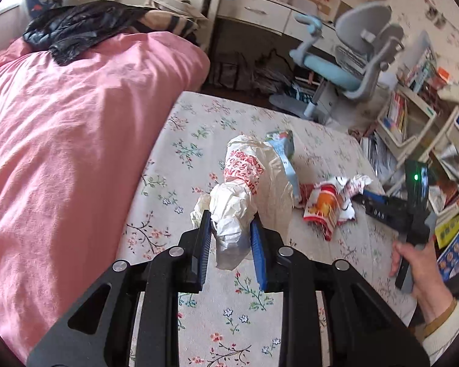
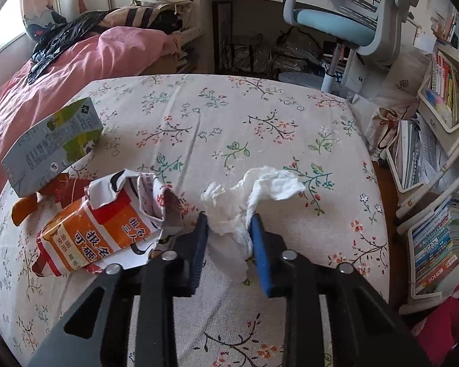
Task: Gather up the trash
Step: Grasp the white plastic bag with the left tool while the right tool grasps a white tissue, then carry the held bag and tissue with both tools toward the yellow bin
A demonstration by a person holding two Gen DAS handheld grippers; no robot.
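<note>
Between my left gripper [image 1: 231,227] jaws sits a crumpled white plastic bag [image 1: 248,189], pinched; my right gripper [image 2: 228,229] pinches a white tissue [image 2: 254,192]. Still on the floral sheet [image 2: 199,116]: milk carton [image 2: 52,143] at ten o'clock, orange wrapper [image 2: 98,232] at nine. Only the left view shows the bag and my right hand [image 1: 419,263].

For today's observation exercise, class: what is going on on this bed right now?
A person is gathering trash off a floral bedsheet with two hand-held tongs. The left tongs clamp a white plastic bag; the right tongs pinch a crumpled tissue. An orange snack wrapper and a grey-green carton lie uncollected.
</note>
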